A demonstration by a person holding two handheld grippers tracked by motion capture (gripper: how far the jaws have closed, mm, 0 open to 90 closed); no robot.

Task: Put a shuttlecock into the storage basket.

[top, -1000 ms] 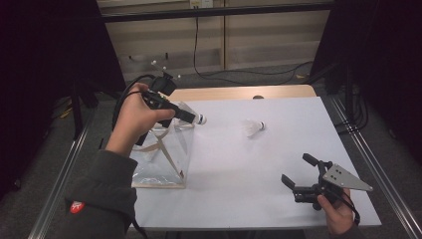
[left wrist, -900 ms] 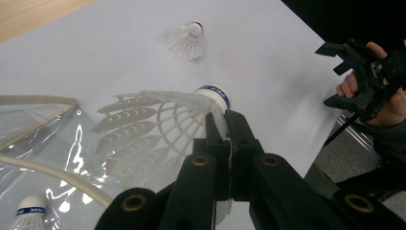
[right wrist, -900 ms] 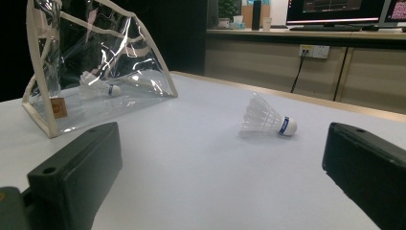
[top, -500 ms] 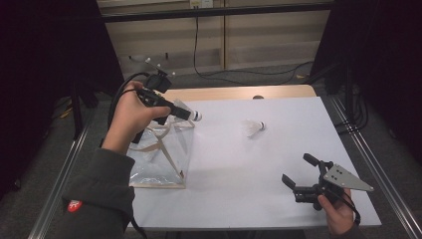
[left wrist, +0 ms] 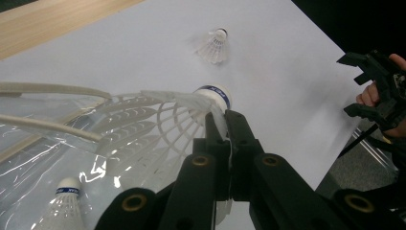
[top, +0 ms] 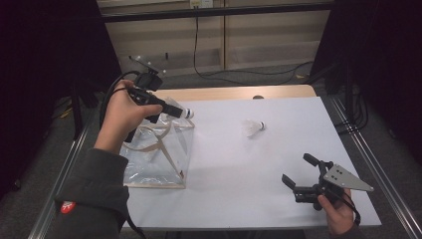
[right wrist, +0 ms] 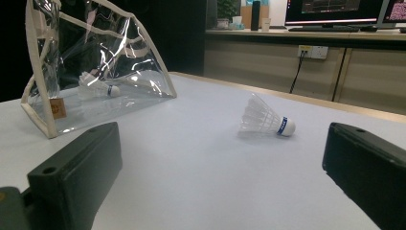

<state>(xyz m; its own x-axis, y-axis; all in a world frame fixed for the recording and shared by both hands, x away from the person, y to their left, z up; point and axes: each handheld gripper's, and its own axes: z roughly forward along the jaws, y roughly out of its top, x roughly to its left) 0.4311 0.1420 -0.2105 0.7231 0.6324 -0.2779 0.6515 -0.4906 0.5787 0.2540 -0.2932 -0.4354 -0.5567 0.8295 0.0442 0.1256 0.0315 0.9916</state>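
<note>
White paper covers the table [top: 239,199] in the high view. The left gripper [top: 175,112] is up over the clear bag [top: 159,154], and its jaws are squeezed tight on a shuttlecock [top: 187,113]. That held birdie sticks out past the top edge of the bag, with its cork end pointing toward the middle of the table. A second shuttlecock [top: 254,128] lies on its side on the paper, well apart from both grippers. The right gripper [top: 298,174] sits low near the front right corner, with its jaws spread wide and nothing between them.

From the left gripper view, the two black jaws pinch the feathers of the held shuttlecock [left wrist: 191,115] just behind its white cork with the blue band. Below it is the bag [left wrist: 57,143], and a third shuttlecock [left wrist: 64,206] lies inside. The loose one [left wrist: 214,47] rests farther off on the paper. The right gripper [left wrist: 371,84] shows at the far right edge.

From the right gripper view, its jaws stand far apart at the bottom corners. Between them, farther back, lies the loose shuttlecock [right wrist: 266,119], cork to the right. The bag [right wrist: 91,72] stands at the left with a shuttlecock [right wrist: 98,88] inside it.
</note>
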